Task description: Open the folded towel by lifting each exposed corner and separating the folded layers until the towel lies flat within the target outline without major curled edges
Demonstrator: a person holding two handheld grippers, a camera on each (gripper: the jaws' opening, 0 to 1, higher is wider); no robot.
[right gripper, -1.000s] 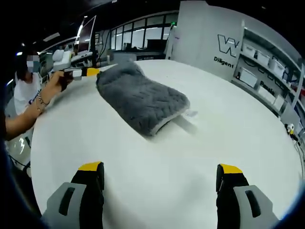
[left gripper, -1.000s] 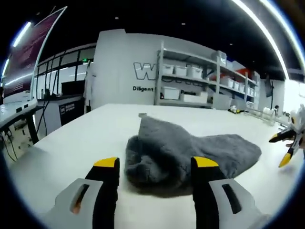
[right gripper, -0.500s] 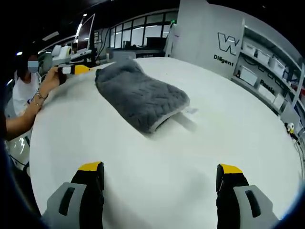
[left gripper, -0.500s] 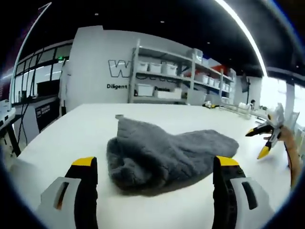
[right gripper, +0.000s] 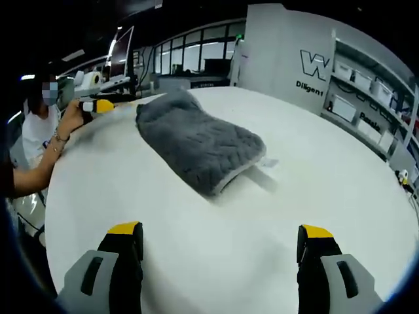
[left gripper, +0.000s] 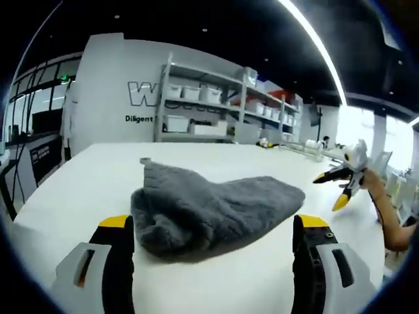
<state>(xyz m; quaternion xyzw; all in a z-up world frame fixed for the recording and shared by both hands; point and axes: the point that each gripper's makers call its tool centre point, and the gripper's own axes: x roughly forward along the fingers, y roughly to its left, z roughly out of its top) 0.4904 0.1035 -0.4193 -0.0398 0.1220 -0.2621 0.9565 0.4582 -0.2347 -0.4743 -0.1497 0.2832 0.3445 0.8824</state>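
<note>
Towel: a grey quilted towel (left gripper: 213,209) is seen bunched and folded on the white surface (right gripper: 275,216), just ahead of the left tongs (left gripper: 213,229) and well apart from the right tongs (right gripper: 222,235).
Label tab: a small white tab (right gripper: 268,161) is seen at the towel's open end in the right gripper view.
Left tongs: released, jaws spread wide on either side of the rounded fold.
Right tongs: released, nothing held between the jaws.
Handling: the fabric is judged soft, thick and limp; it should drape and sag when lifted, and layers may cling together.
Hold point: the pale-edged hem by the tab is judged the best exposed corner; only the top layer should be pinched.
</note>
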